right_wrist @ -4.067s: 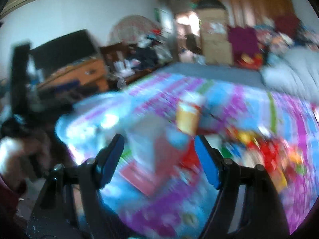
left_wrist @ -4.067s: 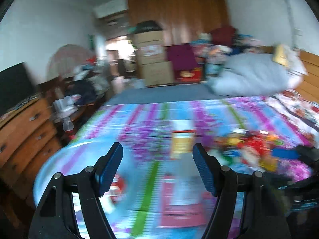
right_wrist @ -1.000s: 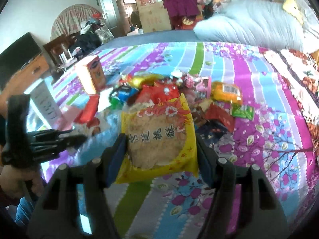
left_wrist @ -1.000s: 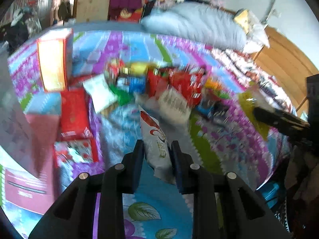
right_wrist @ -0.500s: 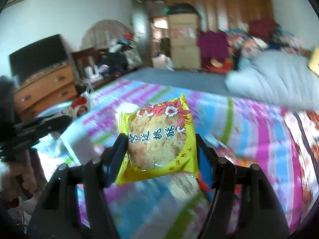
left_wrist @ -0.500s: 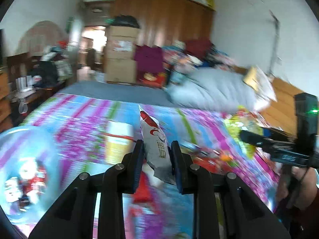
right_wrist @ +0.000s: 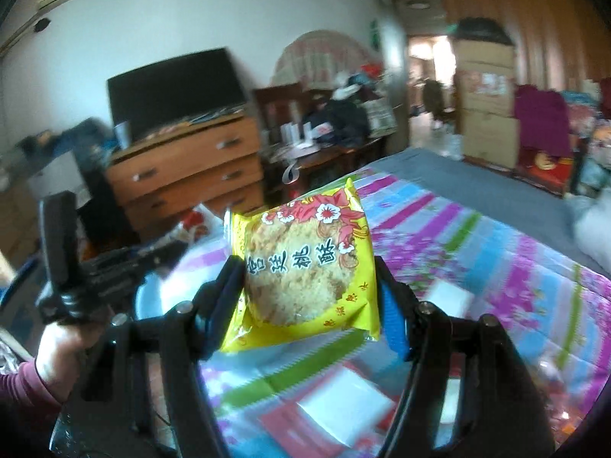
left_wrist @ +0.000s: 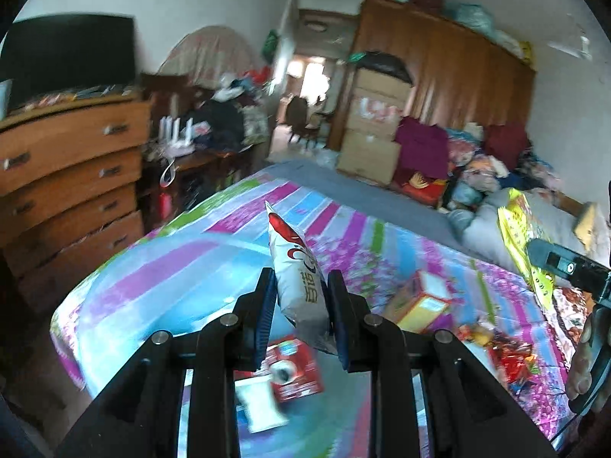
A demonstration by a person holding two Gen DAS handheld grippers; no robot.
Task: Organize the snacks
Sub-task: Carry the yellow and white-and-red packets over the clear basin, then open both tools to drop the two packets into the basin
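Observation:
My left gripper (left_wrist: 299,288) is shut on a white snack packet with a red swirl (left_wrist: 298,267), held upright above the bed. My right gripper (right_wrist: 309,271) is shut on a flat yellow biscuit packet (right_wrist: 301,267) with red flowers and black characters. The same yellow biscuit packet (left_wrist: 521,236) shows at the right edge of the left wrist view, and the left gripper (right_wrist: 114,259) appears at the left of the right wrist view, gripped by a hand (right_wrist: 61,347). An orange snack box (left_wrist: 418,301) and a pile of small snacks (left_wrist: 508,355) lie on the bed.
The bed (left_wrist: 183,263) wears a striped purple, blue and green cover. A red box (left_wrist: 290,370) and a white packet (left_wrist: 259,400) lie under the left gripper. A wooden chest of drawers (left_wrist: 72,175) with a dark screen (left_wrist: 68,57) stands left; cardboard boxes (left_wrist: 376,129) and a wardrobe (left_wrist: 439,87) behind.
Both grippers have lifted away from the snack pile and swung left, each keeping its packet. The views now face the drawers and doorway rather than the pile.

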